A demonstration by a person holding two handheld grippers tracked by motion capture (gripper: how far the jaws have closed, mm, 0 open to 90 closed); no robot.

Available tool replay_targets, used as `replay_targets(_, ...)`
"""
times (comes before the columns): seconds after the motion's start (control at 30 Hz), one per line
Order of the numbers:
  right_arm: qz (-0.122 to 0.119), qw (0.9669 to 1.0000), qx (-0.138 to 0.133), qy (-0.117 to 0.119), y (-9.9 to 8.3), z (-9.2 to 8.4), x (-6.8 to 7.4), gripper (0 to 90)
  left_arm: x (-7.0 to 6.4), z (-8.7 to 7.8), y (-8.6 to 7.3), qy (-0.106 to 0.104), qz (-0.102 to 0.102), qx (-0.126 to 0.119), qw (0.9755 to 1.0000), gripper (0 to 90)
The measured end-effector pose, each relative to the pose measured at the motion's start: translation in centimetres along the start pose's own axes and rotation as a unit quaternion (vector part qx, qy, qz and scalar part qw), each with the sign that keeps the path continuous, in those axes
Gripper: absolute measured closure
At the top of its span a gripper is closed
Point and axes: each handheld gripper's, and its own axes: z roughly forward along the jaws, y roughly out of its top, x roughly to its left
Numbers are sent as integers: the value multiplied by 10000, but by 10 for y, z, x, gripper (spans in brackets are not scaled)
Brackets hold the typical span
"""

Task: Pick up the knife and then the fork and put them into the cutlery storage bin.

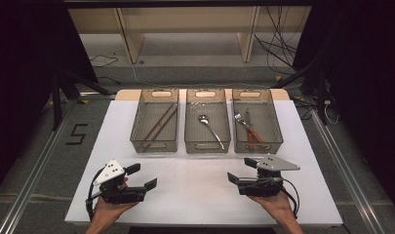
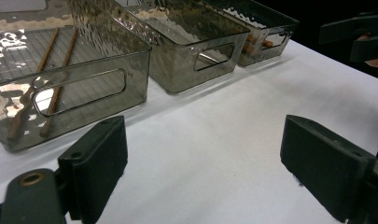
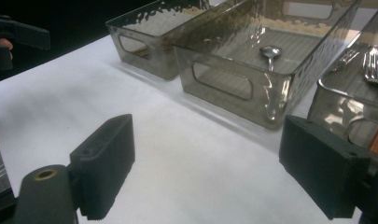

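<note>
Three smoky clear bins stand in a row at the far side of the white table [image 1: 195,195]. Two brown chopsticks [image 1: 160,122] [image 2: 56,70] lie in the left bin [image 1: 154,145]. The middle bin [image 1: 207,146] holds a spoon [image 1: 210,128] [image 3: 269,52]. In the right bin [image 1: 258,146] lie a fork [image 1: 241,119] [image 3: 375,65] and an orange-handled utensil [image 1: 253,134]. My left gripper [image 1: 142,176] [image 2: 205,163] is held low near the front left, open and empty. My right gripper [image 1: 241,170] [image 3: 205,163] sits at the front right, open, nothing between its jaws.
Bare white tabletop lies between the two grippers and the bins' near walls. The table's front edge runs just behind the hands. A wooden shelf frame [image 1: 131,34] and loose cables [image 1: 278,44] are on the floor beyond the table.
</note>
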Motion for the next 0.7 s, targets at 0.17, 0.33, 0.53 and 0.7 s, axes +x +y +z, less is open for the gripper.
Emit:
replay_targets(0.17,95,9999,-26,-49,-8,-6,-1,190,-1,1,0,-49,13,68,10000,146)
replay_targets(0.33,179,9997,-144,-85,-11,-13,-2,187,-2,3,-1,-78,27,110,9999,146)
replay_targets(0.53,201,9996,-151,-128,-13,-16,-3,187,-2,3,-1,-78,30,99,9999,146)
replay_targets(0.7,181,9996,-151,-138,-13,-16,-2,188,-2,3,-1,-63,26,89,9999,145)
